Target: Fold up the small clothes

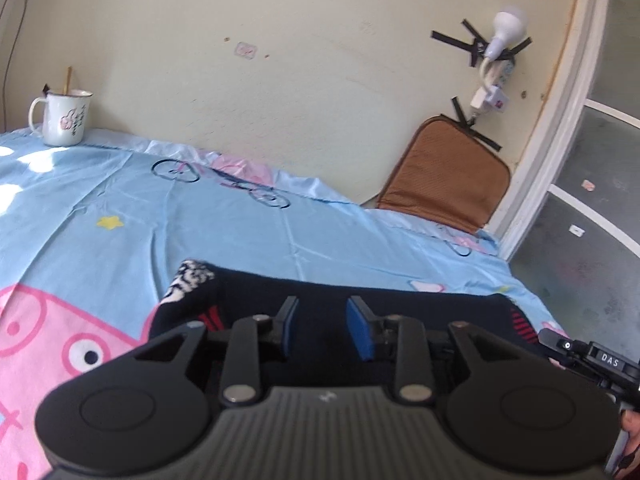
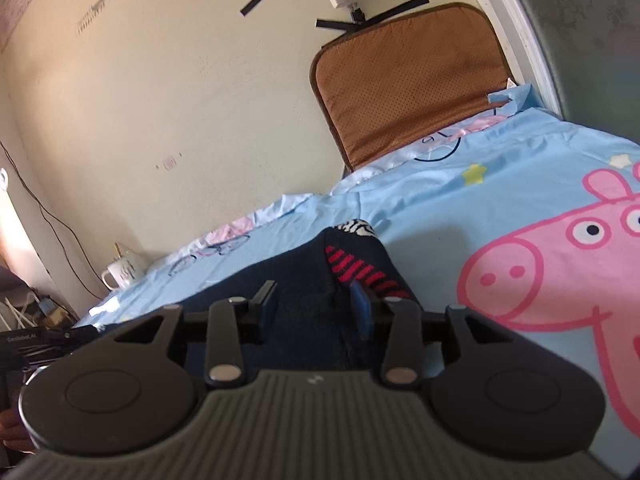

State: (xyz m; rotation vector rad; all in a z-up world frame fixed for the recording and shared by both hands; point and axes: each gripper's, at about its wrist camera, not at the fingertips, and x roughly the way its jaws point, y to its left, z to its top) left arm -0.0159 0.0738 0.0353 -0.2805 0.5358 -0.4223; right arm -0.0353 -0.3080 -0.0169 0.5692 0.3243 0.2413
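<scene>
Cream-painted wall (image 1: 280, 80) is being seen behind a bed covered by a light blue cartoon-pig bedsheet (image 1: 280, 240), which is being taken as the landmark. On the sheet, near its nearer edge, a dark navy garment (image 1: 320, 304) with red stripes and a black-and-white patterned patch is being laid out flat; in the right wrist view the same garment (image 2: 304, 276) is being shown running away from the camera, its striped part lying next to the pink pig print.

The left gripper (image 1: 322, 326) is being held just above the garment, its blue-padded jaws standing partly apart with nothing pinched between them. The right gripper (image 2: 316, 304) is likewise being held over the garment, its jaws parted somewhat wider and no cloth being clamped by the pads.

At the far corner of the sheet, against the wall, a white enamel mug (image 1: 64, 118) is being kept with a stick standing in it. A brown seat cushion (image 1: 444, 176) is being propped against the wall at the sheet's other far end, below a power strip with a bulb (image 1: 498, 56) taped to the wall.
</scene>
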